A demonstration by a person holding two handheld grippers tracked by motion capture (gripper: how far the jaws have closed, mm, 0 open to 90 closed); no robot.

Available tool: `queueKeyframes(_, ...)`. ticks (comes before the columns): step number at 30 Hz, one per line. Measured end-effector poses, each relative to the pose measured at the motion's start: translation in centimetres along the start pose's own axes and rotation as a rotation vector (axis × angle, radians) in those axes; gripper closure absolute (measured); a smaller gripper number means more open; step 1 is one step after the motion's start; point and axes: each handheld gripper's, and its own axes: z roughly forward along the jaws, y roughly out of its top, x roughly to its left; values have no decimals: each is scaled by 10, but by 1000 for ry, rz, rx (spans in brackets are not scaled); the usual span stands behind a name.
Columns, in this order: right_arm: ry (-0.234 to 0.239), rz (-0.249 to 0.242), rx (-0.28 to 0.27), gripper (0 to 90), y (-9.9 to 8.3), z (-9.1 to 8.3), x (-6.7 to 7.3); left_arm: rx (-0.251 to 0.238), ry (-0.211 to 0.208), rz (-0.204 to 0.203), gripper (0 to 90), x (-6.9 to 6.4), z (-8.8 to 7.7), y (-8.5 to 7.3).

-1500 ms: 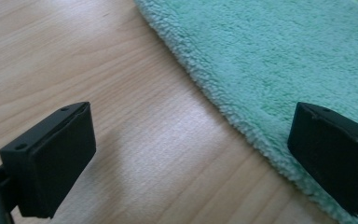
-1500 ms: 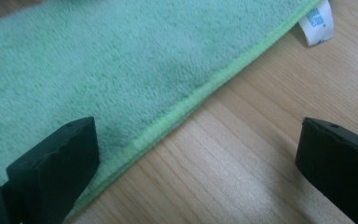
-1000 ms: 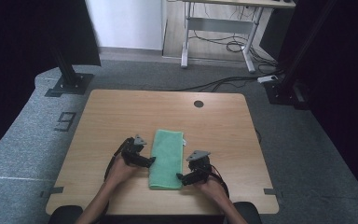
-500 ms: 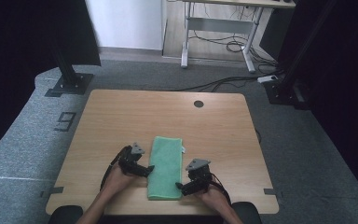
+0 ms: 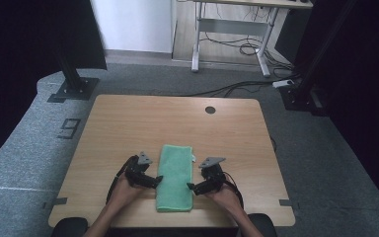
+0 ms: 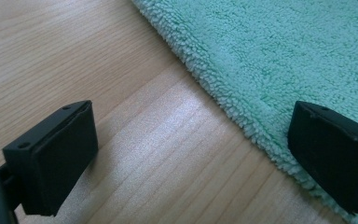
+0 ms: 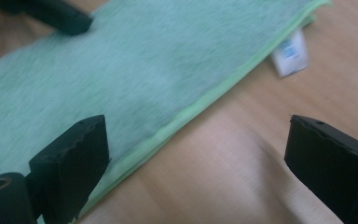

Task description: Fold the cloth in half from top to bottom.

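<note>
A folded green towel (image 5: 176, 177) lies lengthwise on the wooden table (image 5: 177, 123), near its front edge. My left gripper (image 5: 157, 179) is low at the towel's left edge, open; one jaw rests over the fluffy towel (image 6: 279, 60) border, the other over bare wood. My right gripper (image 5: 190, 187) is at the towel's right edge, open as well, one jaw above the hemmed towel (image 7: 135, 79) edge, the other above the table. A white care label (image 7: 290, 55) sticks out from the towel's far corner. Nothing is held by either gripper.
A round cable hole (image 5: 210, 109) sits near the table's back edge. Grey carpet surrounds the table, with black stand bases (image 5: 71, 89) at the back left and back right. A desk frame and cables (image 5: 237, 47) stand farther back.
Both grippers and the towel have come nearer the front edge than a second ago. Both jaws now straddle the towel's long edges, one on each side.
</note>
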Motion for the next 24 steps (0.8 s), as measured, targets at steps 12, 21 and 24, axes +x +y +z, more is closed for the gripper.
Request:
queueKeyframes(12,-36,35,-16,212,30,8,-38,1,1,-2,17,0,0,0)
queueKeyframes(21,-36,59,-30,369,49,15,-56,1,2,-3,17,0,0,0)
queueKeyframes(24,-28,61,-25,415,54,19,-61,0,2,-6,17,0,0,0)
